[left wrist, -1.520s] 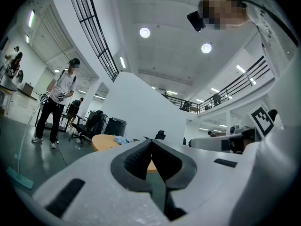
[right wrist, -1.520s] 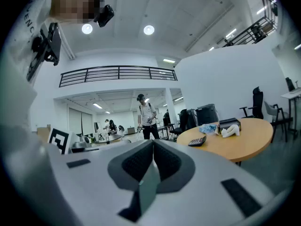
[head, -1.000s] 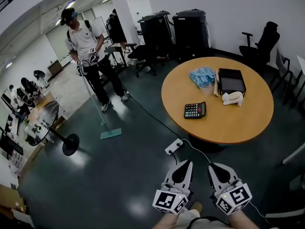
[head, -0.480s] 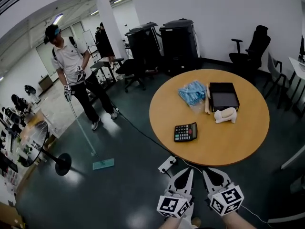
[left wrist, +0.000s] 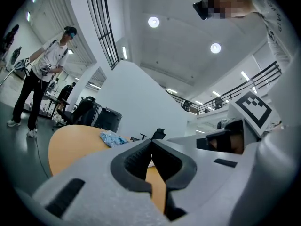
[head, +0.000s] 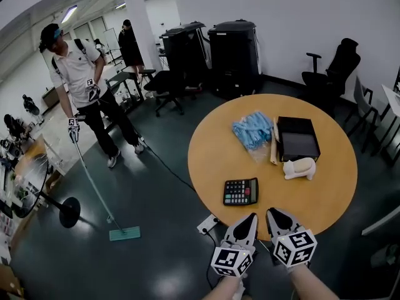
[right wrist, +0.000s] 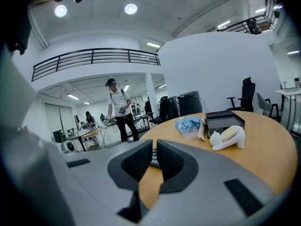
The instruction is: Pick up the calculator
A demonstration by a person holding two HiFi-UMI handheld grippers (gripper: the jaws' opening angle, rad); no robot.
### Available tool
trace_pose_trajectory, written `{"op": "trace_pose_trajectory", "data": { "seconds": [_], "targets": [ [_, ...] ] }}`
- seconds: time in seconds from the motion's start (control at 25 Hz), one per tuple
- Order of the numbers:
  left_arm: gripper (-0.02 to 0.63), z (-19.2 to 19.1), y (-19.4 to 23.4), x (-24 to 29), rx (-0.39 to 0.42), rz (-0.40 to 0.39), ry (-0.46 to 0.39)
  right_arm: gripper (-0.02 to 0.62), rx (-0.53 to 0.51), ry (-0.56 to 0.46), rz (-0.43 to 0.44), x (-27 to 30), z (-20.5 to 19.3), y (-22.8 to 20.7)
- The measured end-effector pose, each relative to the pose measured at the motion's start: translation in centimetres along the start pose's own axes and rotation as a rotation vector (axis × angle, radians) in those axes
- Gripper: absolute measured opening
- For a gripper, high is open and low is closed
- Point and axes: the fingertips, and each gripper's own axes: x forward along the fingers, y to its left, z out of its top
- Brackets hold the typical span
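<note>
Your left gripper [head: 249, 219] and right gripper [head: 273, 215], both clenched and empty, hung at the round table's [head: 325, 199] near edge; the calculator [head: 241, 192] lay flat just inside it. It probably was light, rigid and slick: pinch across its thin edges

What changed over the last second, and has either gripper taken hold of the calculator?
The left gripper and right gripper came forward from over the floor to the near edge of the round table, jaws shut and empty. Nothing was grasped. The calculator, blue bag and black box lie where they were.
</note>
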Motion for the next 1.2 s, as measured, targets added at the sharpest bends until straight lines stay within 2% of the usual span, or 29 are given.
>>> {"op": "trace_pose_trajectory", "data": {
  "seconds": [0.2,0.32,0.44,0.76,1.2],
  "targets": [
    [0.008,-1.2,3.5,2.8,-0.055,0.046,0.021,0.015,0.039,0.102,0.017,5.4,-1.0,-2.4],
    [0.008,-2.3,4.6,3.9,-0.084,0.058,0.039,0.088,0.106,0.203,0.040,8.0,-3.0,-3.3],
    [0.008,-3.0,5.7,5.2,-0.085,0.056,0.064,0.114,0.169,0.277,0.040,10.6,-4.2,-4.5],
    [0.008,-5.1,7.7,7.9,-0.116,0.067,0.109,0.130,0.360,0.450,0.024,14.3,-7.5,-7.5],
    [0.008,-7.0,9.3,9.7,-0.149,0.075,0.154,0.132,0.589,0.598,0.098,17.4,-11.0,-7.2]
  ]
}}
